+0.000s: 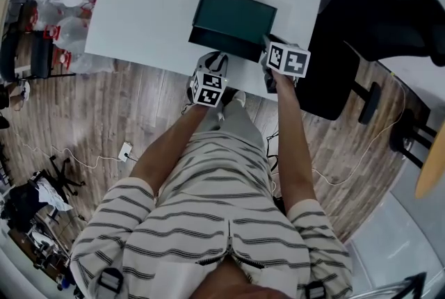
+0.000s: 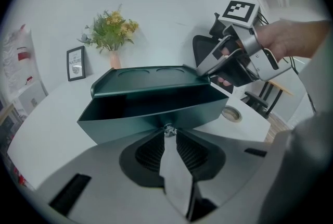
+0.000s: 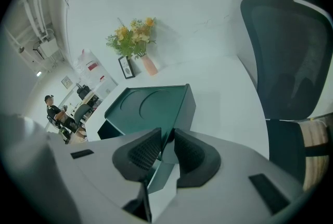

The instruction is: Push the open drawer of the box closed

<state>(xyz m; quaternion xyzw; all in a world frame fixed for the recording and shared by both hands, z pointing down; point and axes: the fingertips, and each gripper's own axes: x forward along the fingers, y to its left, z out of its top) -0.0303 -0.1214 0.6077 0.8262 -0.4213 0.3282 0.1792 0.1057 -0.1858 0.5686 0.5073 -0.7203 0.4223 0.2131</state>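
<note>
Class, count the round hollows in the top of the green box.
2. They lie side by side on the box top: in the right gripper view, one hollow sits left, the other right. None seems hidden.

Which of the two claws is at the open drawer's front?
The left claw, closed on the drawer knob. The right claw instead grips a corner of the box.

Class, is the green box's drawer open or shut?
Open: the drawer sticks out beyond the box, its dark inside showing.
</note>
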